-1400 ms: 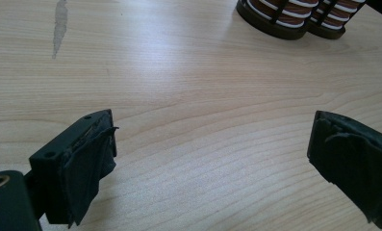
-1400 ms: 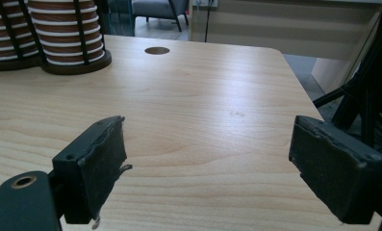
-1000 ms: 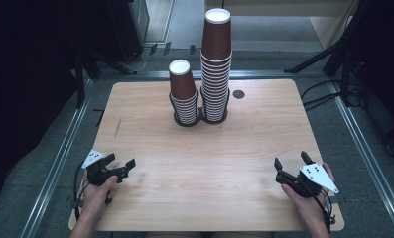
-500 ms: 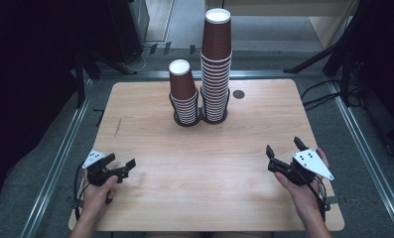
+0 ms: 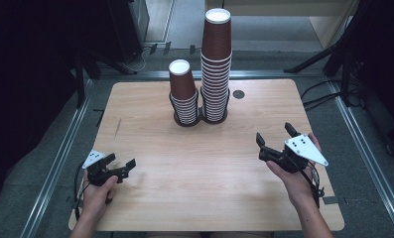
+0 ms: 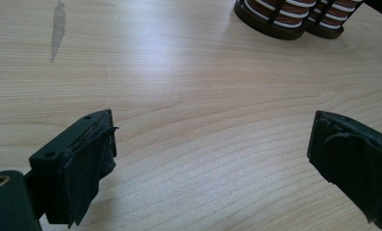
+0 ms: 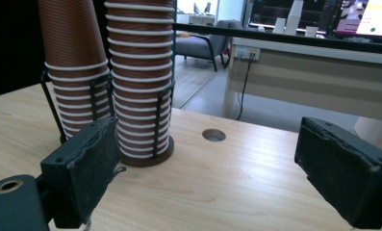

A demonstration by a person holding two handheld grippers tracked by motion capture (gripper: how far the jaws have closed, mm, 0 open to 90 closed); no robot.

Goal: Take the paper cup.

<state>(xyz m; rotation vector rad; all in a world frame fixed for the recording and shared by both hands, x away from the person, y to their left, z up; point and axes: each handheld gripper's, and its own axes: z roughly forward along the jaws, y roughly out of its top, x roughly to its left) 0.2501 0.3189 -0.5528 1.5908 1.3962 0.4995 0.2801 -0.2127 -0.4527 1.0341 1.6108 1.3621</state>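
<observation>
Cups stand inverted in two stacks at the far middle of the desk [image 5: 150, 148], the tall stack [image 5: 216, 64] just right of the short stack [image 5: 183, 96], each seated in a black wire holder [image 5: 188, 119] that keeps the column upright and separable. The cups are brown ribbed paper with white rolled rims, tapered so they nest. The right gripper [image 5: 275, 141] is raised above the desk and aimed at the stacks; its jaws have just been opening and nothing lies between them, probably in preparation for taking a cup. The left gripper [image 5: 119, 166] rests low near the desk's near left, jaws apart and empty. The desk is pale laminated wood with a round cable hole [image 5: 238, 94].
</observation>
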